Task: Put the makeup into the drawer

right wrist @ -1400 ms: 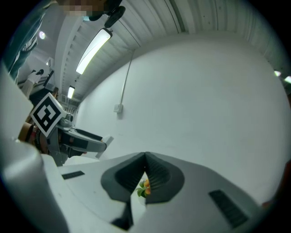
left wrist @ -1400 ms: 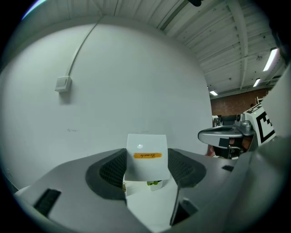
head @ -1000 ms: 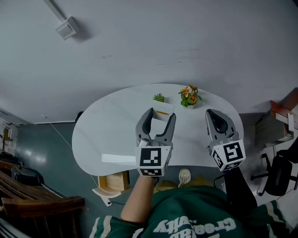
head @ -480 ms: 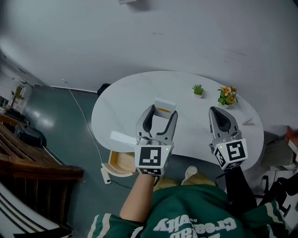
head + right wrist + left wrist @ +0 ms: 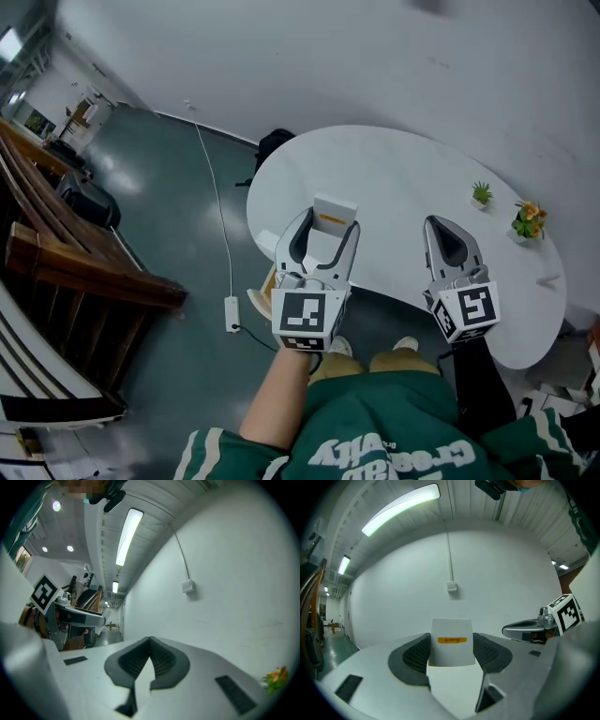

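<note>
A white makeup box [image 5: 332, 214] with an orange label sits between the two pads of my left gripper [image 5: 325, 225], which is shut on it; in the left gripper view the same box [image 5: 451, 641] fills the gap between the jaws of the left gripper [image 5: 451, 652]. My right gripper [image 5: 445, 230] hangs to the right with its tips together and nothing in them; the right gripper view shows the right gripper [image 5: 150, 657] shut too. Both grippers point level over the near edge of a white rounded table [image 5: 403, 187]. No drawer shows in any view.
Two small potted plants [image 5: 482, 193] [image 5: 528, 220] stand at the table's far right. A pale wooden stool [image 5: 265, 291] sits under its left edge. A dark bag [image 5: 275, 142], a floor cable with a power strip [image 5: 231, 312] and dark wooden furniture [image 5: 84, 272] lie to the left.
The whole view has swung left: the table and plants slid rightward and the dark furniture and floor came in at the left. Both grippers kept their pose, the box still held.
</note>
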Motion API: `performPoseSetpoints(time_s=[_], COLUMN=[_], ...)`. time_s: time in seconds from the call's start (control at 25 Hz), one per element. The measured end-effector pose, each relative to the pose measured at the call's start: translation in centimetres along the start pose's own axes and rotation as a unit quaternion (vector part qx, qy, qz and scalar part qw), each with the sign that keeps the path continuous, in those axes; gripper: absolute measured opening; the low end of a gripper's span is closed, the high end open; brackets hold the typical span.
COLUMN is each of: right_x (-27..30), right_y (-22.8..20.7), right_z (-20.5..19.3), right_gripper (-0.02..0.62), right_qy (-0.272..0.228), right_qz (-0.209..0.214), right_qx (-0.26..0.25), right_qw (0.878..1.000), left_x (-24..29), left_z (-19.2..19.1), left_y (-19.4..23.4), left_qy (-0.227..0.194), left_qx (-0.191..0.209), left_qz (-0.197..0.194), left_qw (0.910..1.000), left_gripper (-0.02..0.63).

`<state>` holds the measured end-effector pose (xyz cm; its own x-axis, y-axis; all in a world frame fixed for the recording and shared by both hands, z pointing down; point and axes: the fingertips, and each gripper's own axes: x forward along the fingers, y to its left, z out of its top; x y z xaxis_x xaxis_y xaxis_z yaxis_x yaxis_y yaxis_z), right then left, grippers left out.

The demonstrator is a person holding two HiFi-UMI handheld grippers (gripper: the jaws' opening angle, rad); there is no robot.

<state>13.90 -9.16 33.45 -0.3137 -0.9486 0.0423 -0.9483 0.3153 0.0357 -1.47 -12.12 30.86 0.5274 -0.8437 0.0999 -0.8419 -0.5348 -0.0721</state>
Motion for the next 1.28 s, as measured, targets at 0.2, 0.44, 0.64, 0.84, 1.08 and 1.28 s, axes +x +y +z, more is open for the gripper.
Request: performPoseSetpoints(time_s=[0.2,0.44,0.64,0.84,1.08,1.28], right_x=[3.8,7.0,8.2,9.0,9.7,9.7], right_y=[7.0,14.8,19.2,21.5,22.2,21.9], right_z=[0.6,0.4,-0.7,-1.8,-2.9,-4.4], right_gripper=[0.003,0.003,0.003,0.003,0.003,0.003], right_qy=[-0.009,-0.013,-0.004,0.008,0.026,0.046], right_qz=[0.047,0.1,0.125,0.134,0.134,0.126], right_qx=[0.005,0.008,0.007,0.006,0.003,-0.003], right_qw=[0.999,0.995,0.992,0.991,0.991,0.991], left_x=[-4.5,-9.4,-12.6,-13.9,-13.2,-12.5], left_z=[-0.6,-2.3,-4.2,-5.9,-9.8,-16.1], left_y=[5.7,11.8,15.1,16.7,17.0,17.1], left_qy=[0.006,0.016,0.027,0.037,0.086,0.164], left_qx=[0.005,0.004,-0.004,-0.007,-0.003,0.013], left_qz=[0.036,0.084,0.109,0.112,0.082,0.048], left_qw=[0.9993,0.9964,0.9936,0.993,0.9929,0.9851], left_gripper=[0.284,0.284,0.284,0.284,0.284,0.284])
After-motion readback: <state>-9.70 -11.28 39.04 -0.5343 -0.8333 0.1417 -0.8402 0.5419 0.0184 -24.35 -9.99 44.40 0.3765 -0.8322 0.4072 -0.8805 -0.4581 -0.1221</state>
